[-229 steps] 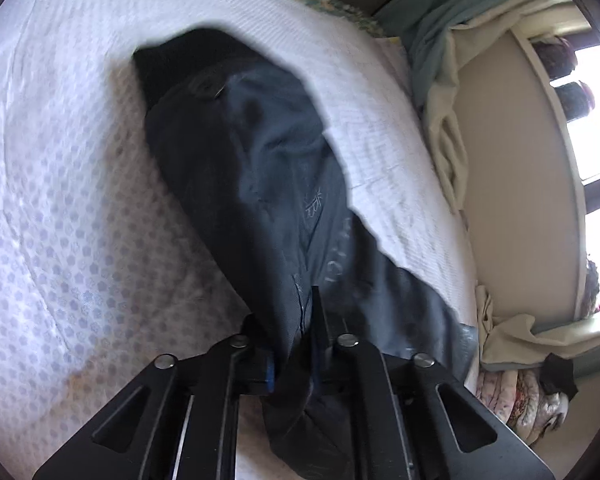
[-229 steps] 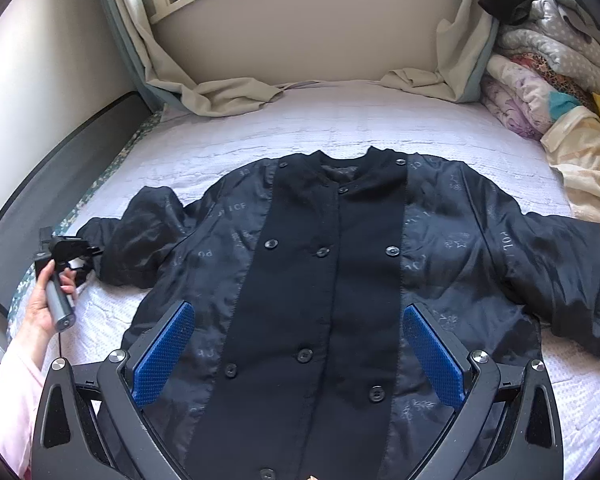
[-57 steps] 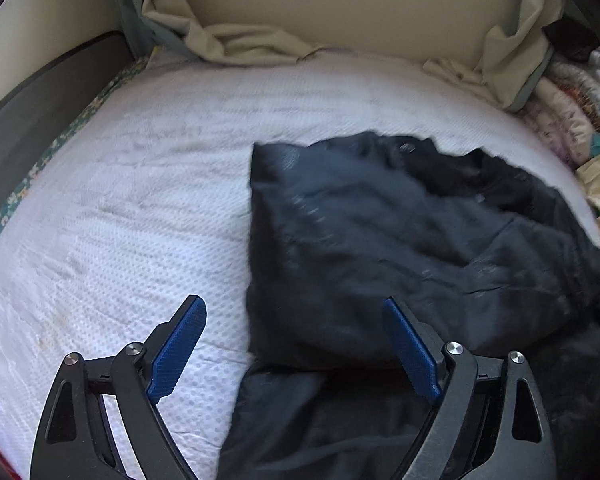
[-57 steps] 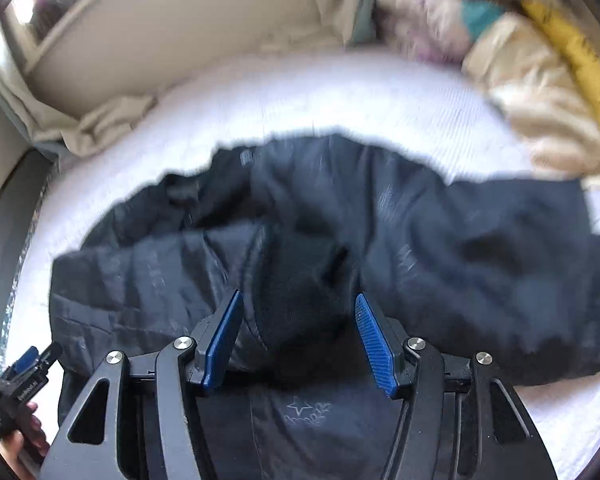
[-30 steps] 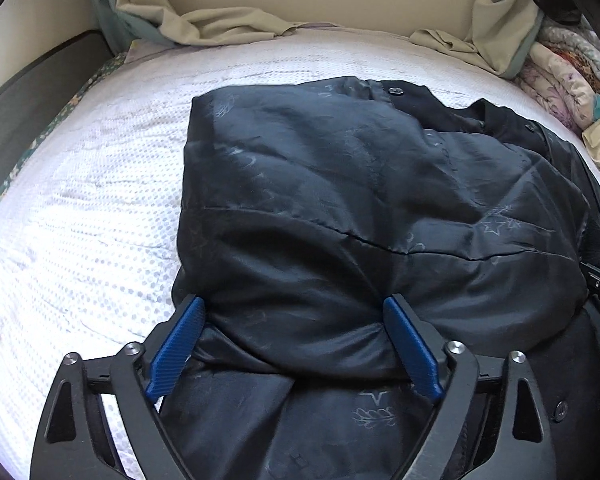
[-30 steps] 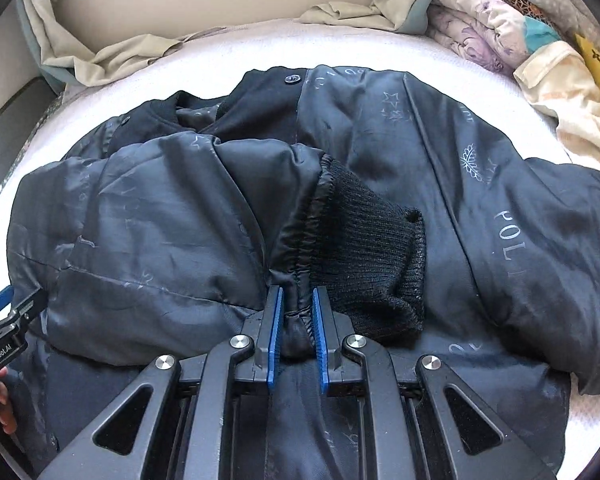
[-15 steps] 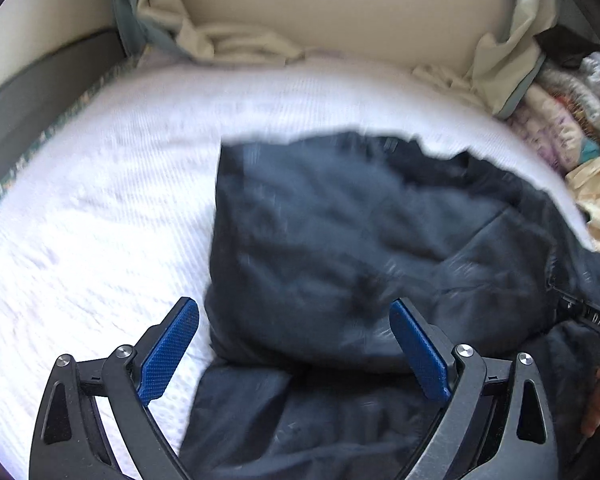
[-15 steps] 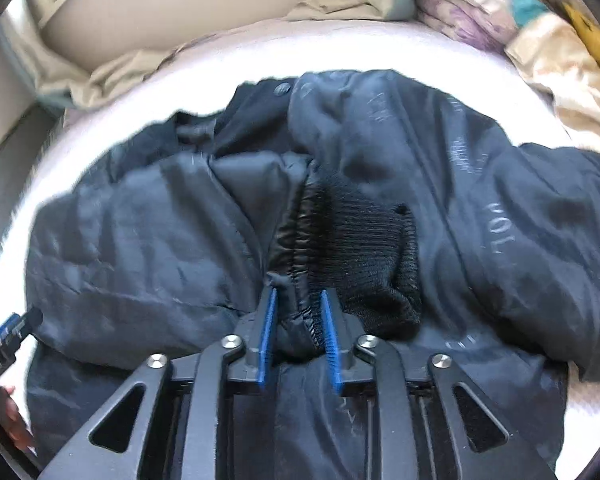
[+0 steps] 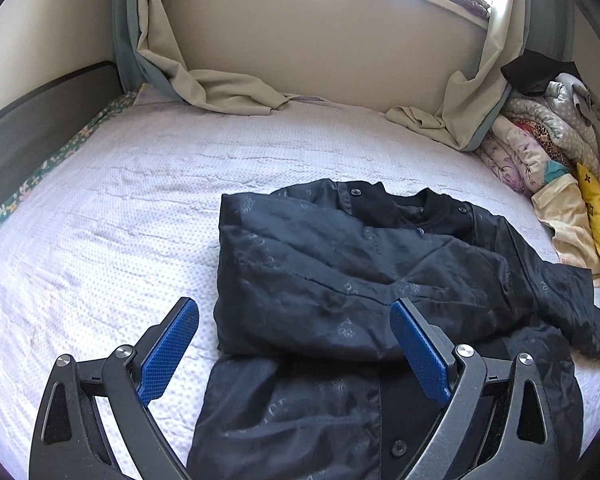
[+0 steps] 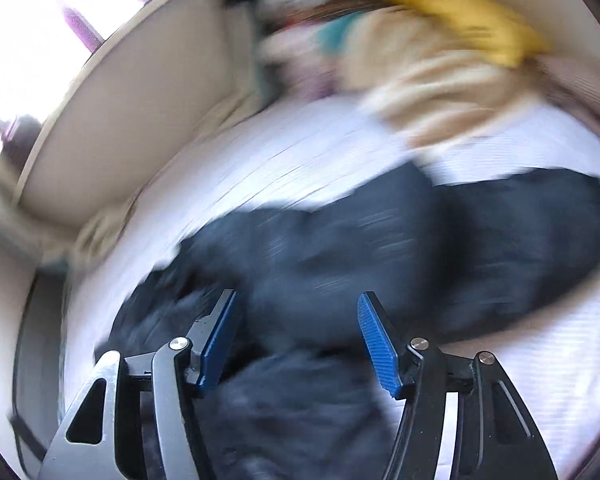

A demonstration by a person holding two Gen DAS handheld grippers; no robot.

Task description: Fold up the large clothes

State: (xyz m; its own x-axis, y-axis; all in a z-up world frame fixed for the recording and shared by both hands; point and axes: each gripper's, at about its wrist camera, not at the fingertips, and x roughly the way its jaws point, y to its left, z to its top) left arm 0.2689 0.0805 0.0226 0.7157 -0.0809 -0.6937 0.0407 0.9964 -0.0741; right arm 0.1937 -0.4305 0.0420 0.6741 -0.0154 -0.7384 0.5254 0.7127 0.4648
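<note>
The black jacket (image 9: 364,280) lies buttons-up on the bed, one sleeve folded across its chest.

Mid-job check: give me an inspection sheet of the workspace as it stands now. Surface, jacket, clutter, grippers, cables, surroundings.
Surface: white dotted bedspread, wrinkled.
Job's things: black jacket, one sleeve folded across the body, the other sleeve trailing out sideways.
Clutter: pile of bedding by the wall; yellow pillow.
Grippers: left gripper open, empty; right gripper open, empty, view blurred.
Cables: nothing seen.
Surroundings: beige curtains, window above, dark headboard.

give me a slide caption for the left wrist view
Open left gripper above black jacket with one sleeve folded in.
</note>
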